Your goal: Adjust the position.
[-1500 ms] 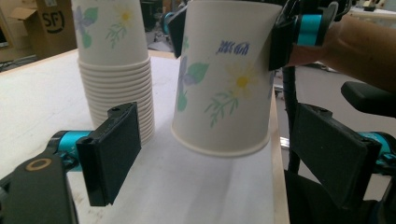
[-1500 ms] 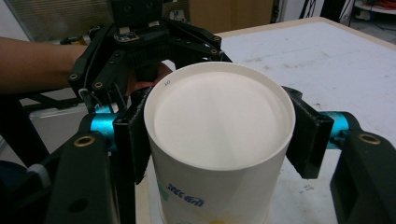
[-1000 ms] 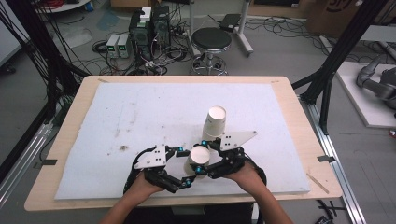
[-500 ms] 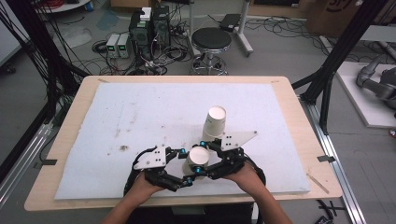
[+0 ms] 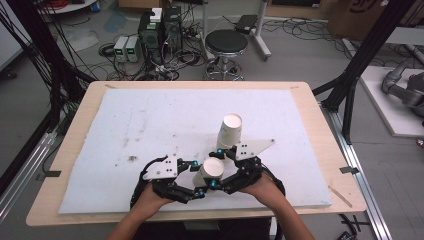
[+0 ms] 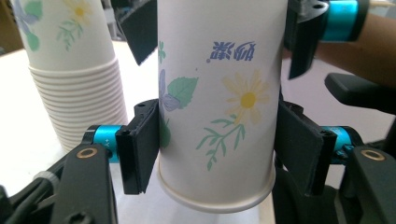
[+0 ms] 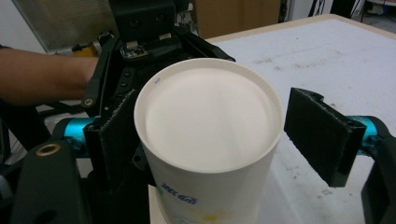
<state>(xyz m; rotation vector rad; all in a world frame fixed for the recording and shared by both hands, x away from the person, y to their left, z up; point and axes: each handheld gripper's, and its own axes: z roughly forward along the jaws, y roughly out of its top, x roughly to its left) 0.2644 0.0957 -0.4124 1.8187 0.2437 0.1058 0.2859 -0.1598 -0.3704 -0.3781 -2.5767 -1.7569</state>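
Note:
A flowered paper cup (image 6: pixel 219 93) stands upside down near the table's front edge, its white base (image 7: pixel 208 121) facing up. My left gripper (image 6: pixel 217 144) is shut on it; its jaws have just been closing and both pads press the cup's sides. My right gripper (image 7: pixel 219 135) has just been opening: it is open around the same cup, the right pad (image 7: pixel 322 135) well off the wall, the left pad close beside it. In the high view the cup (image 5: pixel 213 169) sits between the left gripper (image 5: pixel 202 176) and the right gripper (image 5: pixel 218 167). A stack of upturned cups (image 5: pixel 230 131) stands just behind.
A white mat (image 5: pixel 165 120) covers the wooden table (image 5: pixel 310 105), with dark stains at its left front. Beyond the far edge stand a stool (image 5: pixel 226 42), black frame posts and floor cables. In the left gripper view the stack of cups (image 6: pixel 70 70) stands close at the left.
Both hands have stayed in place at the cup. The left gripper's jaws have drawn in onto it, and the right gripper's jaws have spread off it.

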